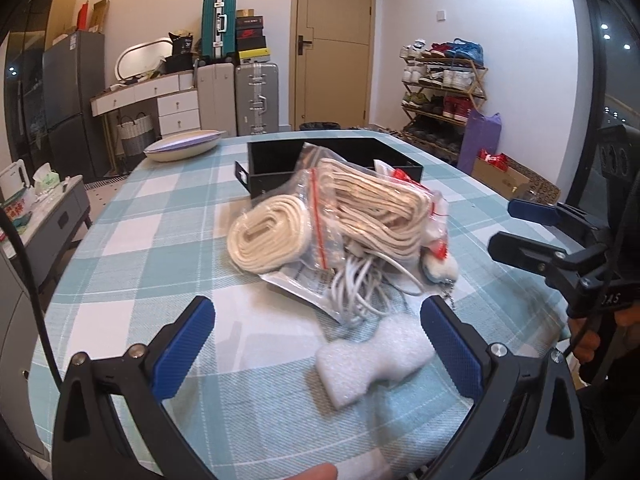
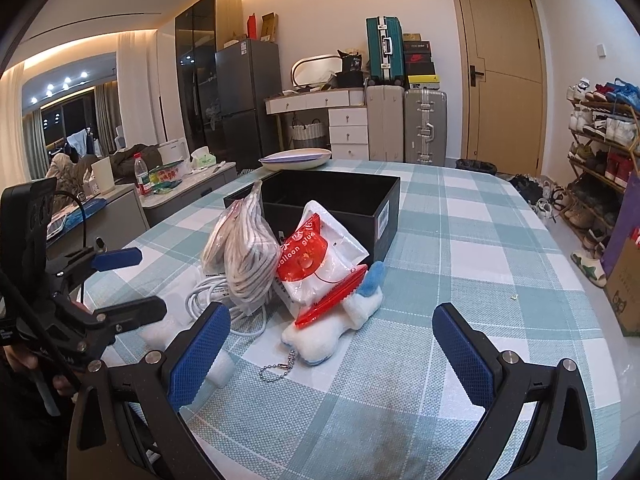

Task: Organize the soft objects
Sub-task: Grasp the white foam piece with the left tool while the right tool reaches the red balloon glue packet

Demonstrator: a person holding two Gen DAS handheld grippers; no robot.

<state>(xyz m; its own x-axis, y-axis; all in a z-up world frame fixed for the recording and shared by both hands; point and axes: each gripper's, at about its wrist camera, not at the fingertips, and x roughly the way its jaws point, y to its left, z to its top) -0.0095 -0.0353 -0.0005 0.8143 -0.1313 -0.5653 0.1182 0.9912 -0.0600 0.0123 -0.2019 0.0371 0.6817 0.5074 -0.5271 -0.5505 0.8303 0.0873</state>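
Counter (image 1: 132,216): covered by a teal-and-white checked cloth; all items below are carried on it.

Box (image 2: 332,196): black, open-topped, set past the pile, toward the far side of the counter.

Dish (image 1: 182,145): pale, oval, placed at the far left edge, well apart from the pile.

Rope bag (image 1: 372,208): clear zip bag of cream rope, propped against the near wall of the box.

Webbing roll (image 1: 262,236): cream, coiled flat, lying just left of the rope bag and touching it.

Glue pouch (image 2: 320,260): white and red, marked "balloon glue", leaned on the right side of the rope bag.

Cable (image 1: 360,284): white, loosely coiled, lodged under the near edge of the bags.

Plush (image 2: 332,328): white and blue, with a ball chain, lying at the pouch's foot.

Foam (image 1: 372,360): white piece, nearest the left claw, between its fingers but not gripped.

Left claw (image 1: 316,344): fingers held wide apart, nothing clamped.

Right claw (image 2: 332,352): fingers held wide apart, nothing clamped, facing the plush.
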